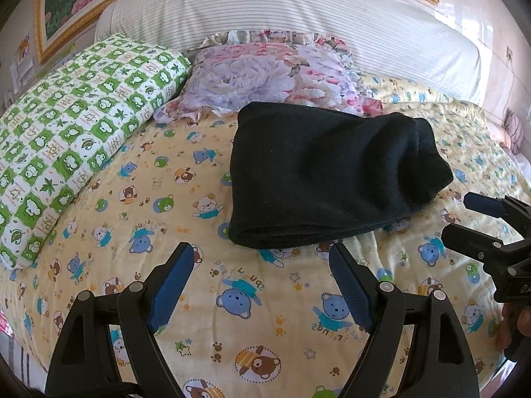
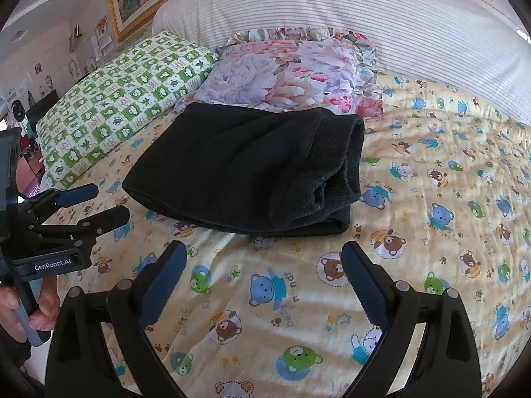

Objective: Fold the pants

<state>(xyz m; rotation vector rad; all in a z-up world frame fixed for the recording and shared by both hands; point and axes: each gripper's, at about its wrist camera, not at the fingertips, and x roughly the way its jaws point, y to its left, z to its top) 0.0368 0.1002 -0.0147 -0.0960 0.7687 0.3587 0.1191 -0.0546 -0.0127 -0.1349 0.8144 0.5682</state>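
Note:
The black pants (image 1: 318, 172) lie folded into a thick rectangular bundle on the yellow bear-print bedsheet (image 1: 272, 315), just in front of the pillows; they also show in the right wrist view (image 2: 245, 165). My left gripper (image 1: 262, 252) is open and empty, hovering just short of the bundle's near edge. My right gripper (image 2: 264, 250) is open and empty, also just short of the bundle. Each gripper shows in the other's view: the right one (image 1: 461, 219) beside the bundle's right end, the left one (image 2: 106, 202) beside its left end.
A green-and-white checked pillow (image 1: 66, 152) lies at the left and a floral pillow (image 1: 275, 73) behind the pants. A striped white headboard (image 1: 298, 10) runs along the back. The bedsheet (image 2: 448, 182) stretches bare to the right.

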